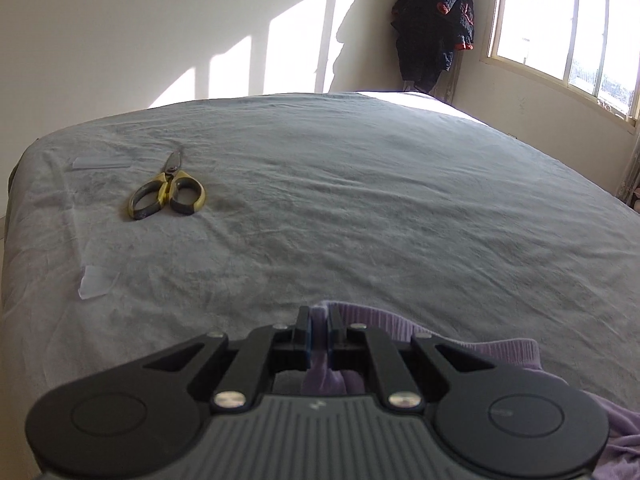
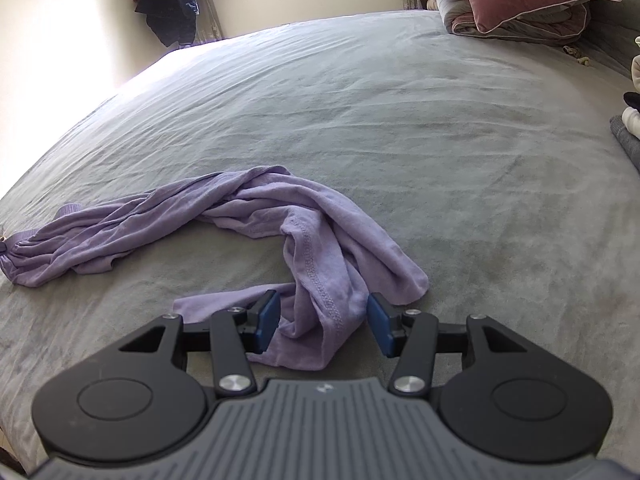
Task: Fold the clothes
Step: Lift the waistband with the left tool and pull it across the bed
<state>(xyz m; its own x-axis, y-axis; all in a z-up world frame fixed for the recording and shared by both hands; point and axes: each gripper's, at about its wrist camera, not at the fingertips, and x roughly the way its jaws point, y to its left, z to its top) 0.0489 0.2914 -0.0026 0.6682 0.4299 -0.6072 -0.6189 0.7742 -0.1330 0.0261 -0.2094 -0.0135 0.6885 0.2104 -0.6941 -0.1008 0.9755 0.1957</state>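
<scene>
Lilac garment [image 2: 256, 216] lies rumpled and unfolded on the bed [image 2: 400, 100], so all the folding remains. My left tool [image 1: 319, 330] pinches its ribbed edge; my right tool [image 2: 323, 322] stands half open astride a bunch, gripping nothing.

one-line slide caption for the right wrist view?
Right claw open, straddling a bunched lilac garment strung across the grey bedsheet.

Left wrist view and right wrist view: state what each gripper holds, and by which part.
The left gripper is shut on the lilac garment, pinching its ribbed edge. The right gripper holds nothing: its fingers stand open around a bunched fold.
</scene>
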